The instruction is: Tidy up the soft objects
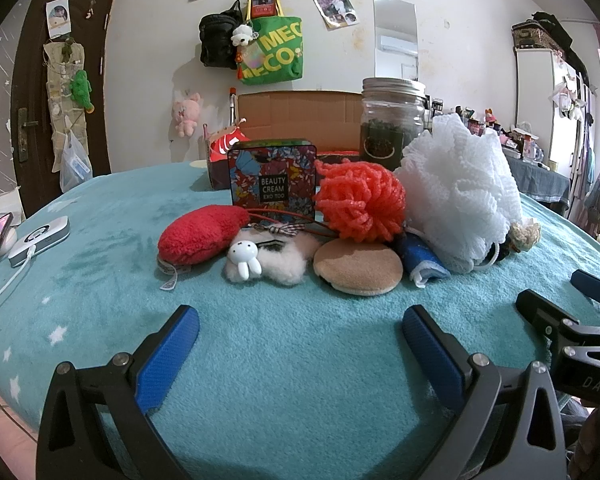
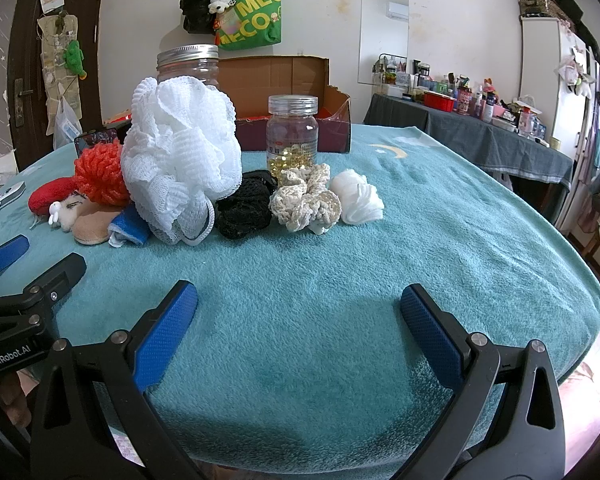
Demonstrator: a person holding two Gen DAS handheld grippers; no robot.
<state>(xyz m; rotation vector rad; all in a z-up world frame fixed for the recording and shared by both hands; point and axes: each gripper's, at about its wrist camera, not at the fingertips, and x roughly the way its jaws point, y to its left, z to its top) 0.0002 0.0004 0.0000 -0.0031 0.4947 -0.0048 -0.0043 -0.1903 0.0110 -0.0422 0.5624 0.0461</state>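
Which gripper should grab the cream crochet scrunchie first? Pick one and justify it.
Right. The right gripper is open with the cream crochet scrunchie almost straight ahead. From the left gripper, it sits far right, behind the white mesh bath pouf.

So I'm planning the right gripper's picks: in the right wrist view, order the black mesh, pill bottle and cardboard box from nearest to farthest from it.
1. Black mesh: nearest the right gripper, at the front of the row, left of centre.
2. Pill bottle: behind the row, near centre.
3. Cardboard box: farthest, at the back.
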